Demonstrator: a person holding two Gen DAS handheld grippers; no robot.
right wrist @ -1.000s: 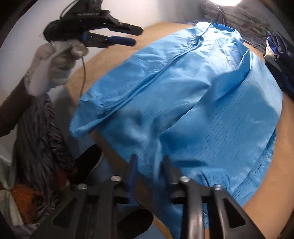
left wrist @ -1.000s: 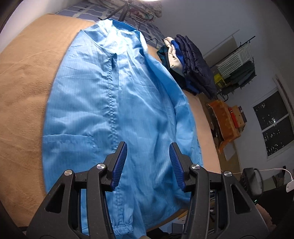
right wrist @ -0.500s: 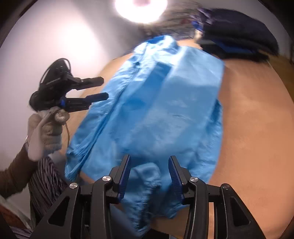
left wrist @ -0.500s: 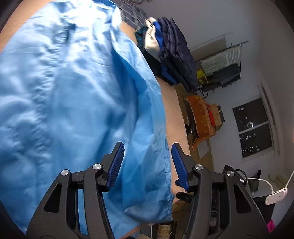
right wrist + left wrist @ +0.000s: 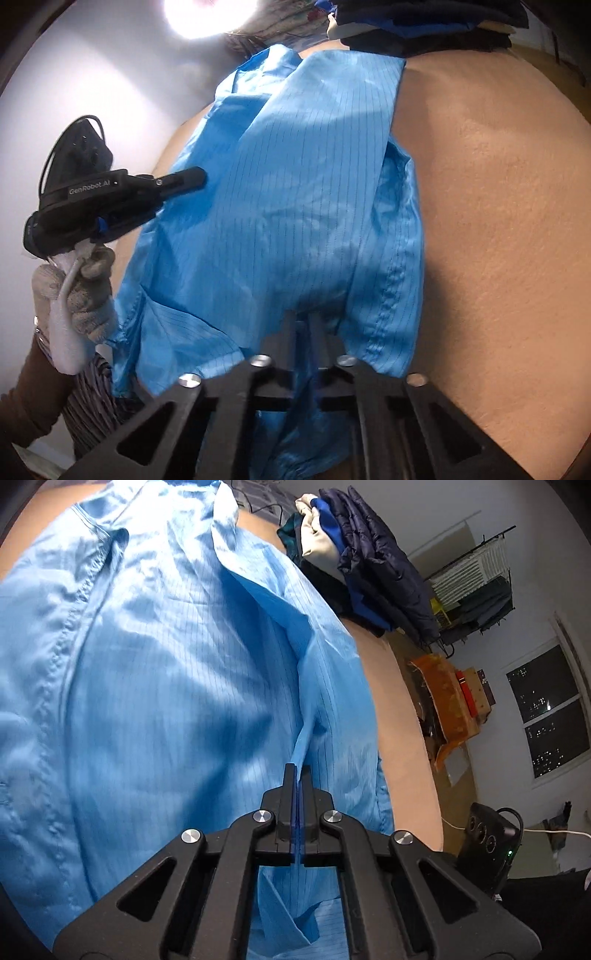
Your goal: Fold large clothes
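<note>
Pinching blue coat: left gripper clenched; right gripper apparently too, blurred.

A tan fleece-covered bed carries a light-blue pinstriped coat spread across it, and a stack of folded dark clothes at its far edge.
</note>
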